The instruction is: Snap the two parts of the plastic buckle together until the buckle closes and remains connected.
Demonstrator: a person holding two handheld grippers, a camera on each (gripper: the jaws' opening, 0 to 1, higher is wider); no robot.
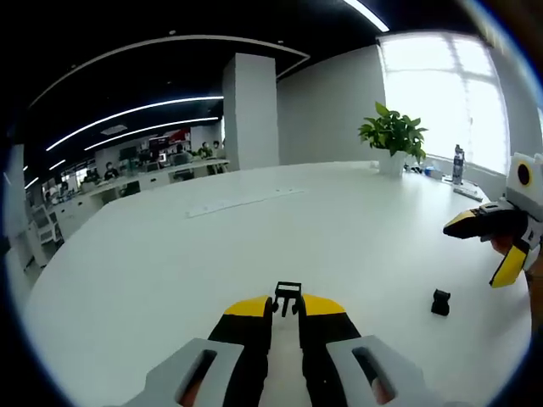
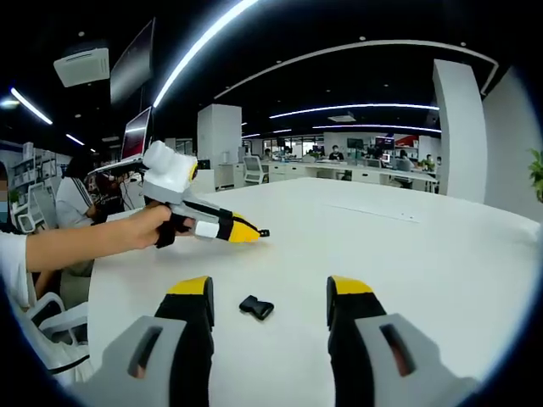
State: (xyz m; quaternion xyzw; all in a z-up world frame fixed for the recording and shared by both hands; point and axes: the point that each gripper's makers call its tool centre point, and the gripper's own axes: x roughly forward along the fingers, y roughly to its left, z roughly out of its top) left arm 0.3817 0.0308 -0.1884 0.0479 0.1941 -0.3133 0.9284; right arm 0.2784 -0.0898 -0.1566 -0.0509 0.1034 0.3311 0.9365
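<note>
In the left gripper view my left gripper (image 1: 287, 309) is shut on one black buckle part (image 1: 288, 293), which sticks out beyond the yellow tips above the white table (image 1: 254, 246). The other black buckle part (image 1: 440, 302) lies on the table to the right, below my right gripper (image 1: 477, 253), which hangs open. In the right gripper view that loose buckle part (image 2: 255, 307) lies on the table between the wide-open jaws of the right gripper (image 2: 270, 292), a little beyond the tips. The left gripper (image 2: 251, 231), held by a hand, hovers further back with its buckle part (image 2: 264, 232) at its tip.
A potted plant (image 1: 393, 136) and a bottle (image 1: 458, 164) stand at the table's far right by the window. A flat white strip (image 1: 242, 202) lies mid-table. A person's arm (image 2: 76, 246) reaches in from the left. Office desks and a pillar (image 1: 250, 110) stand behind.
</note>
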